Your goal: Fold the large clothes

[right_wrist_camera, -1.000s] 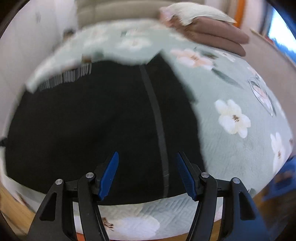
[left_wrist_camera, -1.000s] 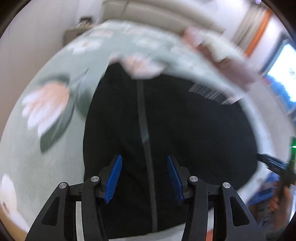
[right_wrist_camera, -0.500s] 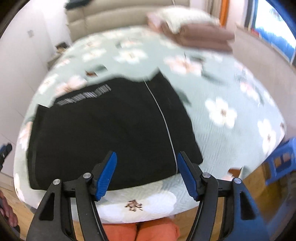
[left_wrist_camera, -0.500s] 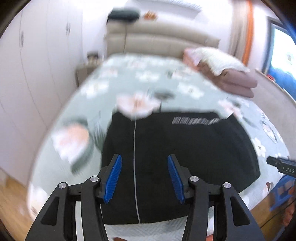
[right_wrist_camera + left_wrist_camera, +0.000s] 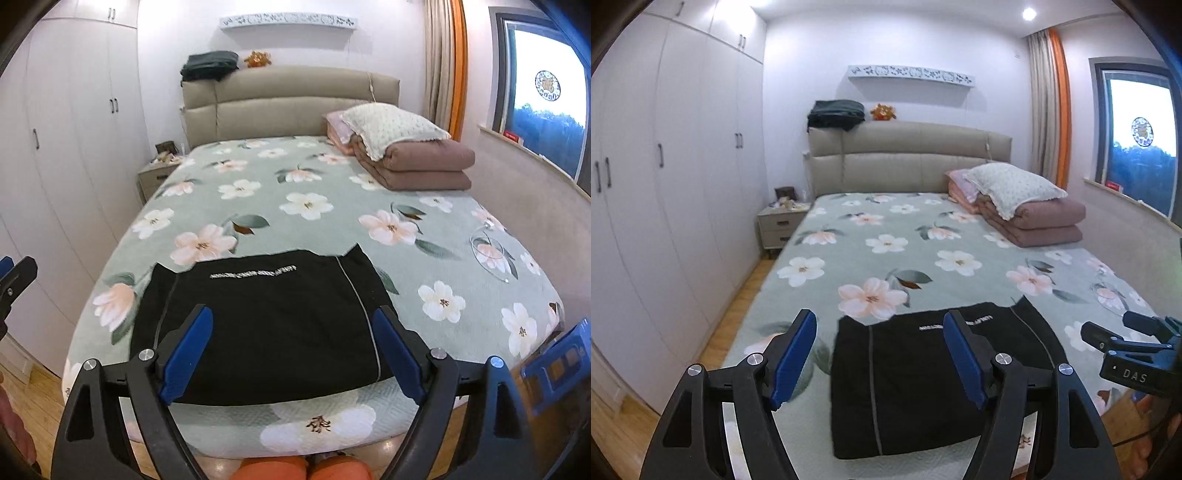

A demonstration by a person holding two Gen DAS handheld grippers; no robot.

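Observation:
A black garment [image 5: 916, 376] [image 5: 266, 325] with thin grey seams and a line of white lettering lies folded flat at the foot of the floral bed [image 5: 886, 266] [image 5: 332, 221]. My left gripper [image 5: 879, 354] is raised well above it, its jaws opening, nothing between the blue pads. My right gripper [image 5: 291, 350] also hovers high over the garment, jaws opening and empty. The right gripper's black body [image 5: 1134, 354] shows at the right edge of the left wrist view. Part of the left gripper [image 5: 14, 280] shows at the left edge of the right wrist view.
A folded brown quilt [image 5: 1034, 221] [image 5: 417, 162] with a white pillow sits at the bed's far right. A nightstand [image 5: 781, 225] and white wardrobes [image 5: 665, 184] line the left. A person's orange-clad legs [image 5: 299, 469] stand at the bed's foot. A blue stool [image 5: 554, 369] is at right.
Both grippers rose and pulled back from just over the garment, so the whole bed and room came into view. Both pairs of jaws widened. The garment stayed flat on the bed.

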